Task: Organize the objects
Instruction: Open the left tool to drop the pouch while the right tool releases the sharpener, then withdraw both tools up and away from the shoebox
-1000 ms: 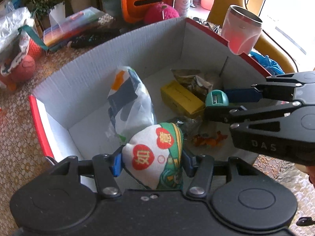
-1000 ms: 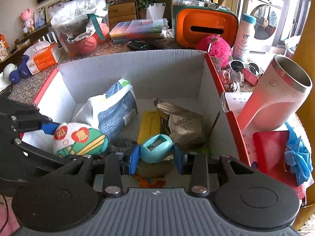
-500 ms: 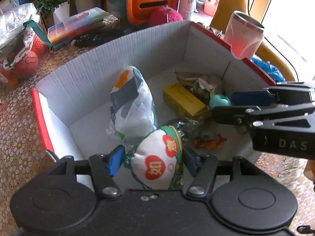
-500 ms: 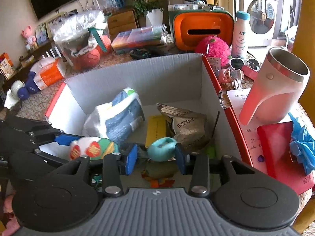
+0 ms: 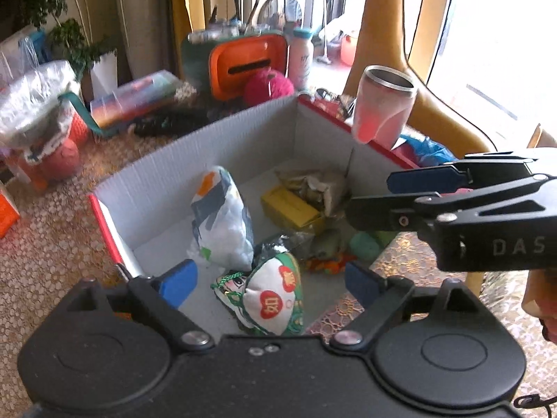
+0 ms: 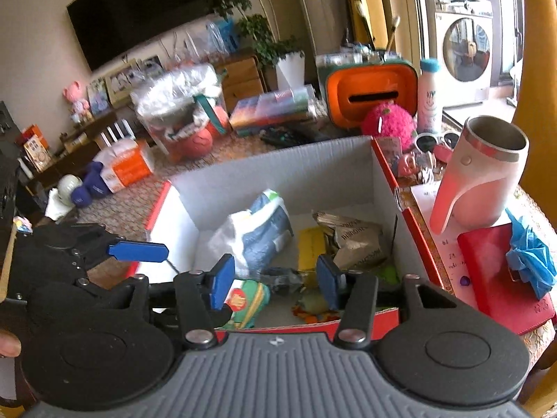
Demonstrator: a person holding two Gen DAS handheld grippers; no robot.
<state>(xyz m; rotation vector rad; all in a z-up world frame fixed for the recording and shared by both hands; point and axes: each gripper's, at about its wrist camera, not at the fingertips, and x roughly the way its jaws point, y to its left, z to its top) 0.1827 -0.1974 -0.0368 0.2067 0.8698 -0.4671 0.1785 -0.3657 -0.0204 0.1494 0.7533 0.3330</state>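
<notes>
Now, over at the left, the left gripper [image 5: 269, 282] hangs above the near end of the cardboard box [image 5: 195, 160], its blue pads [image 5: 177, 280] spread wide after just opening, with nothing pressed between them; the little stuffed pouch [image 5: 275, 299], white and green with red medallions, lies loose on the box floor under the gap and touches neither pad. Just behind it a white and blue plastic bag [image 5: 219, 226] stands propped near the middle of the box. Further right along the floor sit a yellow carton [image 5: 289, 205] and, against the far right corner, a crumpled brown packet [image 5: 313, 183]. Nearer the front, a scrap of orange wrapper [image 5: 323, 264] lies beside a small teal sharpener [image 5: 363, 245], which rests on the floor close to the right wall. Above that end the right gripper [image 6: 271, 280] is held over the box rim, its jaws about half parted after just opening, and they hold nothing; the sharpener is hidden from its own view, though the left camera shows it lying clear below the fingers. Outside the box on the right, a pink and white steel cup [image 6: 484, 174] stands on the table beside a red notebook [image 6: 497, 271] with a crumpled blue glove [image 6: 529, 261] on it.
</notes>
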